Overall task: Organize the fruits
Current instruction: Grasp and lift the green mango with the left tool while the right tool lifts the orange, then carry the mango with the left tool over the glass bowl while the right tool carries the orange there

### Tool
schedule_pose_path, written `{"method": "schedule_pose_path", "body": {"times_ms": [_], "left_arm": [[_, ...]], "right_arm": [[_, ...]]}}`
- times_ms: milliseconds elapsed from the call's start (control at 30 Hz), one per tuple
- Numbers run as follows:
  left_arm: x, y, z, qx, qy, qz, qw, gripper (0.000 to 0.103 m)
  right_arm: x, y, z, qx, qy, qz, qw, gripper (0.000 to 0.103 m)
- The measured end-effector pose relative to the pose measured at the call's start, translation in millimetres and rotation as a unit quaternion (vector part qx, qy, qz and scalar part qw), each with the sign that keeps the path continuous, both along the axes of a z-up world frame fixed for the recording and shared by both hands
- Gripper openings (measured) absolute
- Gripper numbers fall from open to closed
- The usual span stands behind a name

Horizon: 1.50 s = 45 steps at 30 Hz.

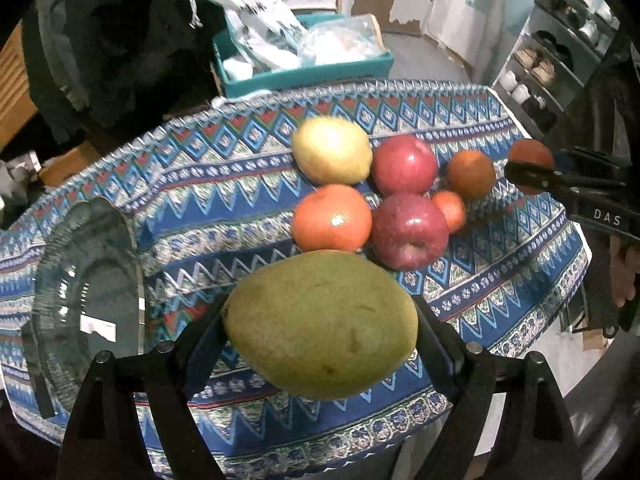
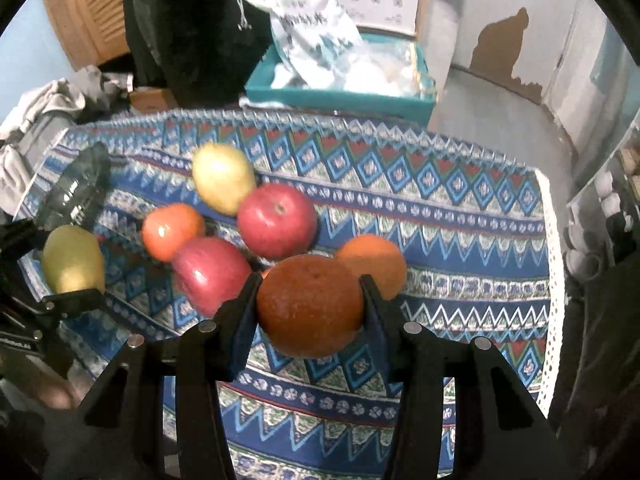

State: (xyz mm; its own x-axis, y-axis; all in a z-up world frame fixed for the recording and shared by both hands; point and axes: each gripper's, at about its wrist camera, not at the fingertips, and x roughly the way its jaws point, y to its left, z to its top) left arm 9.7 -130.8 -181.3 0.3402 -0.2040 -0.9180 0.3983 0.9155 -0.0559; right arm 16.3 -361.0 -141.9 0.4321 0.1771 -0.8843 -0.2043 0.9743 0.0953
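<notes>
- Green mango (image 1: 322, 324) sits clamped between the left gripper (image 1: 320, 332) fingers, lifted off the patterned cloth (image 1: 500, 280).
- Dark orange (image 2: 310, 306) is pinched between the right gripper (image 2: 308, 312) fingers.
- Beyond the fingertips lie two red apples (image 1: 408, 230), a yellow pear (image 1: 332, 150) and oranges.
- Left of the left fingers sits a glass plate (image 1: 86, 300).

Legible text: the white letters "DAS" are printed on the black plastic body of the right gripper (image 1: 530, 174), at the right edge of the left wrist view. The crumpled white printed bag (image 1: 256, 12) in the teal rectangular tray (image 1: 304, 74) carries dark markings, too blurred to read.
</notes>
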Motion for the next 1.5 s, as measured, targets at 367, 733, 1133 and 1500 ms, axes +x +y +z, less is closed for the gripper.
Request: {"method": "schedule_pose_path", "body": {"times_ms": [367, 733, 1133, 1500], "left_arm": [[2.2, 10.3, 38.6, -0.008, -0.056, 0.013, 0.9983, 0.087], [3.5, 30.4, 64.2, -0.022, -0.086, 0.031, 0.9955, 0.087], [3.1, 60.9, 88.6, -0.025, -0.123, 0.054, 0.9906, 0.087], [6.1, 106.1, 91.4, -0.039, -0.121, 0.092, 0.9877, 0.087]], "right_arm": [[1.3, 15.3, 36.7, 0.014, -0.048, 0.006, 0.999, 0.047], [5.8, 44.2, 76.5, 0.036, -0.091, 0.026, 0.995, 0.048], [17.5, 88.6, 109.0, 0.054, -0.119, 0.059, 0.99, 0.048], [34.1, 137.3, 110.6, 0.062, -0.118, 0.097, 0.986, 0.048]]}}
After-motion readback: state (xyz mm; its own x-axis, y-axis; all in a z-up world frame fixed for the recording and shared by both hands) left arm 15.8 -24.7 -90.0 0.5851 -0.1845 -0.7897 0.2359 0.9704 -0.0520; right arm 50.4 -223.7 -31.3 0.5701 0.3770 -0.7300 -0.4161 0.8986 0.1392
